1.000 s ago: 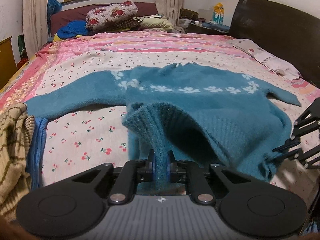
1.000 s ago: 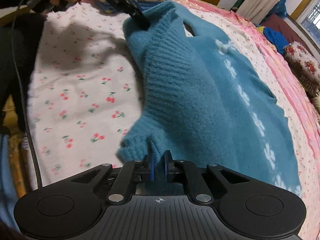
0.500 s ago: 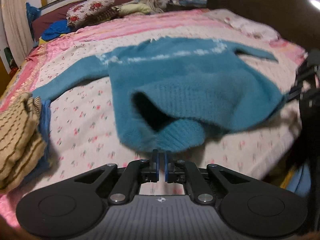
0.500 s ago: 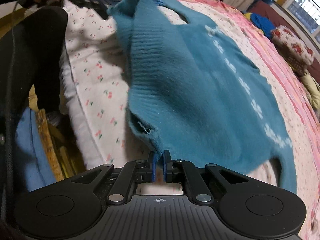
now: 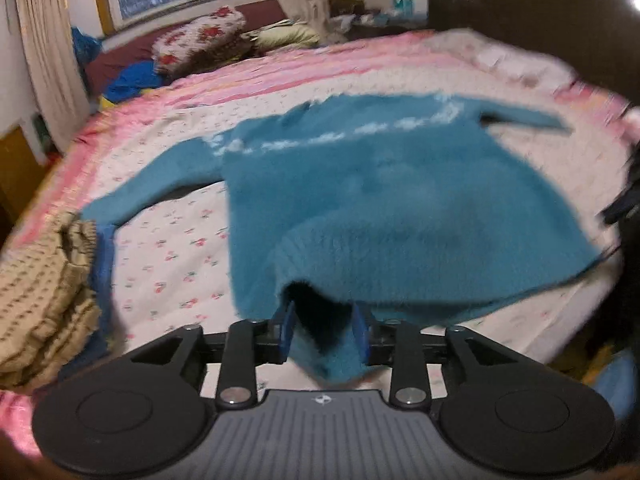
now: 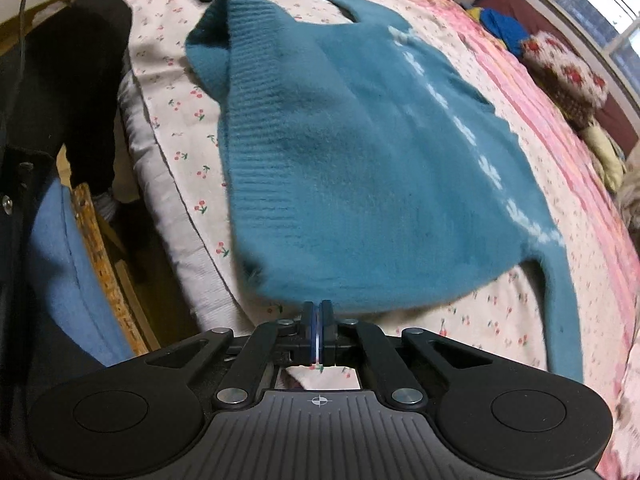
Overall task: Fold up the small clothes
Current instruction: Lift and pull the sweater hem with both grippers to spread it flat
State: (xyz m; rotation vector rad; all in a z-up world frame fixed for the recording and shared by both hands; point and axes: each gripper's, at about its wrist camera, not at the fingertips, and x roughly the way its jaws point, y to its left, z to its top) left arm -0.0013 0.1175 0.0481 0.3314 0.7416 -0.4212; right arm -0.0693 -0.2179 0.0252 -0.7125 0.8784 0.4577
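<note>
A teal knit sweater point(image 5: 392, 196) with a band of white flowers lies spread on the bed, its hem toward me. My left gripper point(image 5: 323, 330) is open; the left hem corner hangs loose between its blue pads. My right gripper point(image 6: 317, 326) is shut, its pads pressed together at the right hem corner of the sweater point(image 6: 360, 152); whether cloth is still pinched is unclear. Both sleeves lie out to the sides.
The bed point(image 5: 172, 248) has a cherry-print sheet and pink quilt. A tan striped garment pile point(image 5: 44, 292) sits at the left. Pillows point(image 5: 200, 40) and a dark headboard point(image 5: 520, 4) are at the back. The bed's edge and a person's dark clothing point(image 6: 64, 92) are near me.
The sweater was pulled toward the near bed edge and laid flatter. My left gripper opened and let the hem corner go. My right gripper stayed shut.
</note>
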